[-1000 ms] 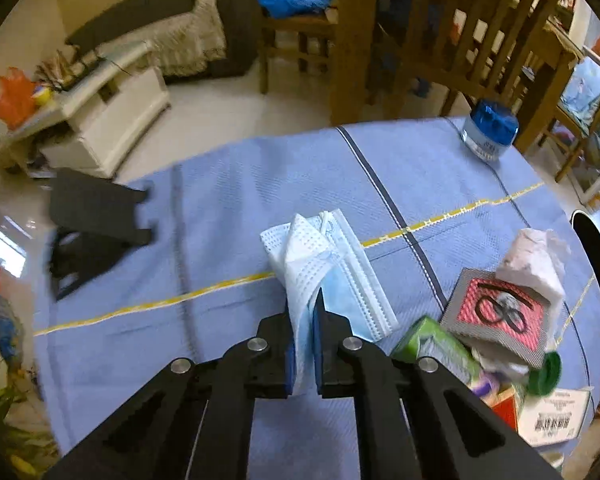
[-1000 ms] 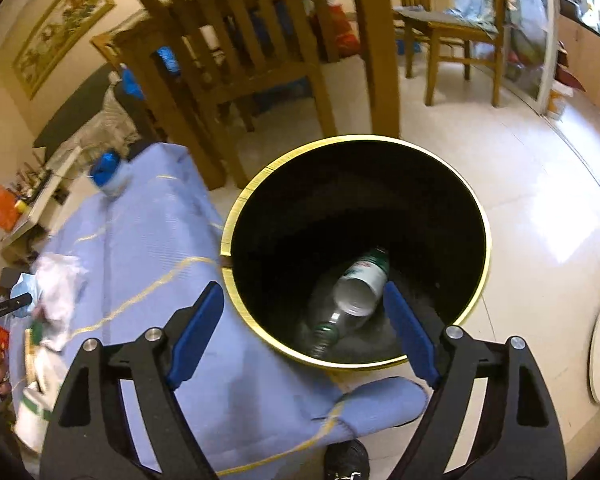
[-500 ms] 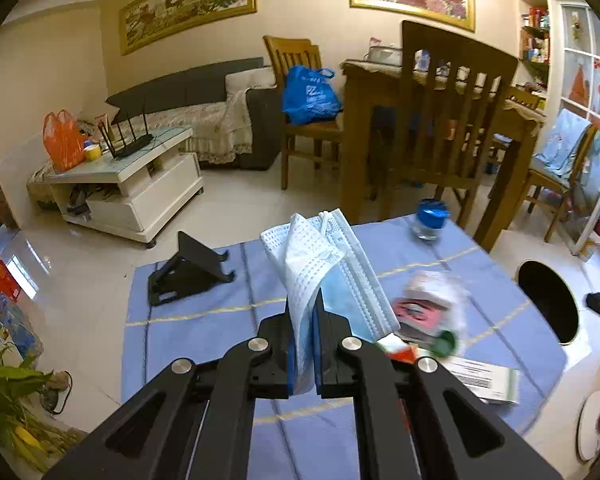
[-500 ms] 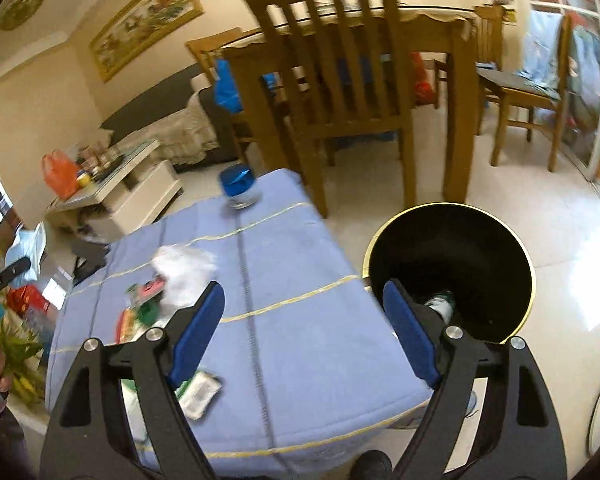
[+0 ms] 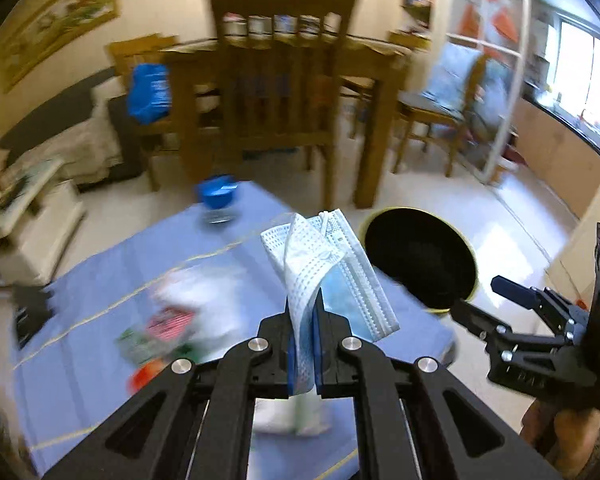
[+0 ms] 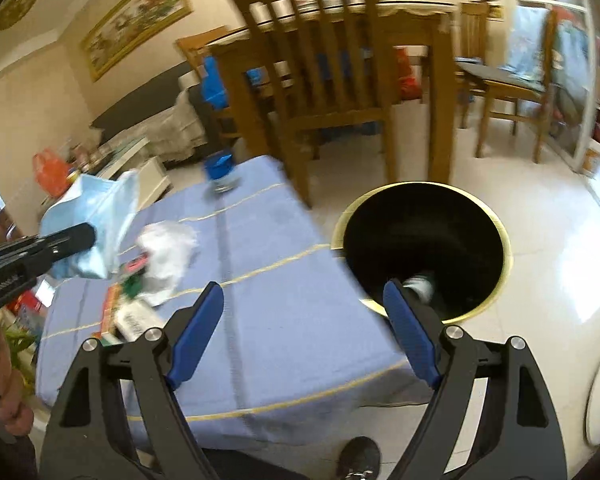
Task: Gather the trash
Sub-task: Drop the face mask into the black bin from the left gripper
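My left gripper (image 5: 303, 312) is shut on a folded light-blue face mask (image 5: 332, 272), held in the air above the blue tablecloth (image 5: 100, 344). The same mask (image 6: 96, 224) shows at the left of the right wrist view, pinched by the left gripper (image 6: 86, 236). A black bin with a gold rim (image 5: 420, 260) stands on the floor beyond the table's right edge. My right gripper (image 6: 304, 300) hangs open and empty over the table's near corner, beside the bin (image 6: 424, 240), which has a bottle (image 6: 418, 284) in it. It (image 5: 476, 304) also appears at the right of the left wrist view.
A blurred heap of trash (image 5: 172, 316) lies on the cloth: white crumpled wrapping (image 6: 168, 248), a red packet, small boxes. A blue-lidded jar (image 6: 220, 172) stands at the far edge. Wooden chairs and a dining table (image 6: 332, 80) stand behind. A shoe (image 6: 358, 456) shows below.
My left gripper has lifted the mask off the cloth and swung it right, towards the bin. The right gripper has drawn back from over the bin and risen, staying open.
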